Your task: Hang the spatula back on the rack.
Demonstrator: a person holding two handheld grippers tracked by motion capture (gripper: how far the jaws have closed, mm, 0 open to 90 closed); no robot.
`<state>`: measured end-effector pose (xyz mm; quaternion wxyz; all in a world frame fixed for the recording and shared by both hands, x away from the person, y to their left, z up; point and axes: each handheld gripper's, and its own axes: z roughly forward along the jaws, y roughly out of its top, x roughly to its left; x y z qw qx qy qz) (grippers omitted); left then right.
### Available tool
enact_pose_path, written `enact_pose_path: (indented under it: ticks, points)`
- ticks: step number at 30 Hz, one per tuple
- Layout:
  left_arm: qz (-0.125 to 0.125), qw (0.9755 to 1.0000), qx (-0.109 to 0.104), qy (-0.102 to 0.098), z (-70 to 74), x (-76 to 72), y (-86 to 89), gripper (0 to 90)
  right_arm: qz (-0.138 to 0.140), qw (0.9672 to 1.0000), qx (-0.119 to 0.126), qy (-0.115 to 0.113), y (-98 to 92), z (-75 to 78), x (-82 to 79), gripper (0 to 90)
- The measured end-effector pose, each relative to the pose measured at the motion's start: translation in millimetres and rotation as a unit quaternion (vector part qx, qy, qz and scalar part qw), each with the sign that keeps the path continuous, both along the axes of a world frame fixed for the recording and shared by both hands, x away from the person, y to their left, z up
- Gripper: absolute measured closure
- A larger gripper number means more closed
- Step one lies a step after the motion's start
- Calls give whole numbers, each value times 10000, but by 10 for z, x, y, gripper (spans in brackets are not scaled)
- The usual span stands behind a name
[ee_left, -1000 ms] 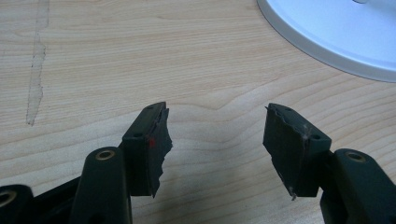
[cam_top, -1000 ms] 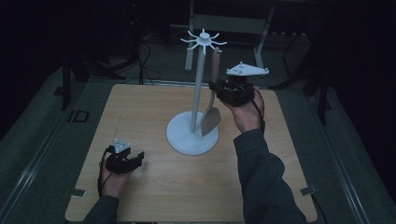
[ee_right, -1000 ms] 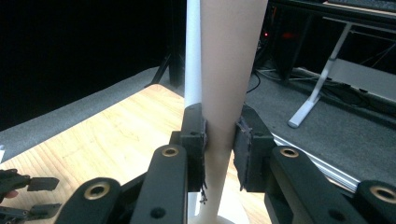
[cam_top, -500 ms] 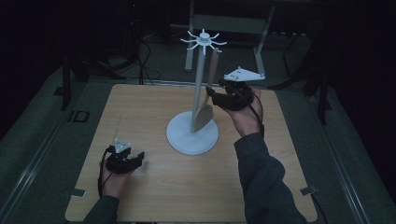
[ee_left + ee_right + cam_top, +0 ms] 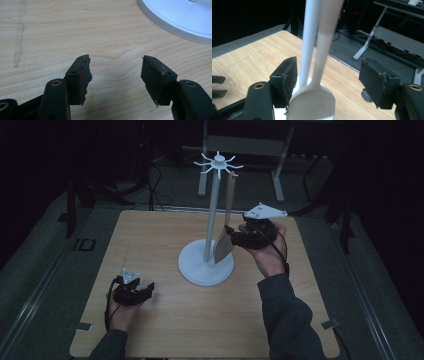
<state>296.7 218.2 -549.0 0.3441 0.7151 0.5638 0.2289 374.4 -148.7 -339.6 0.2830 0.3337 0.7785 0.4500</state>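
Observation:
A white stand (image 5: 212, 215) with a ring of hooks (image 5: 218, 162) on top rises from a round base (image 5: 195, 267) at the table's middle. A pale wooden spatula (image 5: 229, 205) hangs from one hook, blade down beside the pole. My right gripper (image 5: 234, 236) is level with the blade; its jaws have just been opening and now stand wide. In the right gripper view the spatula (image 5: 322, 50) sits between the jaws of that gripper (image 5: 328, 68), closer to the left one and ungripped, with the pole (image 5: 308, 45) behind. My left gripper (image 5: 147, 289) rests low at the front left, open and empty (image 5: 115, 75).
The wooden table (image 5: 150, 235) has bare room left of the stand and along the front. The stand's base (image 5: 180, 17) lies just ahead of the left gripper. A grey metal frame (image 5: 250, 145) and cables (image 5: 155, 175) sit on the dark floor behind the table.
The right gripper's jaws have opened off the spatula, which now hangs straight from its hook instead of tilting. The right hand has sunk slightly. The left hand has stayed put.

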Motion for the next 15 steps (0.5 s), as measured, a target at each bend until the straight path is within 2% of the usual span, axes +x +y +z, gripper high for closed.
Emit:
enact_pose_path:
  ticks: [2,5,6,9,10,11,12,13,14,15]
  points:
    - [13,10000,-10,1,0,1,3,407,-12,10000,-26,7,-15,-23,-21,300]
    - [5,10000,-8,4,-2,2,-5,407,-24,9998,-157,94,-72,-163,-90,294]
    - [6,10000,-10,0,-1,1,-10,407,-24,9998,-157,94,-72,-163,-90,294]
    - [1,10000,-8,2,0,2,-6,407,-30,9995,-213,228,-120,-279,-116,294]
    - [7,10000,-14,-5,-1,4,-1,407,-34,9993,-233,300,-158,-365,-143,293]
    - [9,10000,-11,-8,-1,5,3,407,-34,9993,-233,300,-158,-365,-143,293]
    - [12,10000,-8,-10,-3,6,-3,407,-54,9989,-267,379,-208,-457,-167,291]
    - [12,10000,-8,-10,-3,6,-3,407,-54,9989,-267,379,-208,-457,-167,291]
    - [12,10000,-20,-1,-3,4,-9,407,-109,9984,-279,473,-270,-556,-188,290]
    - [5,10000,-7,-9,-2,4,-9,407,-109,9984,-279,473,-270,-556,-188,290]
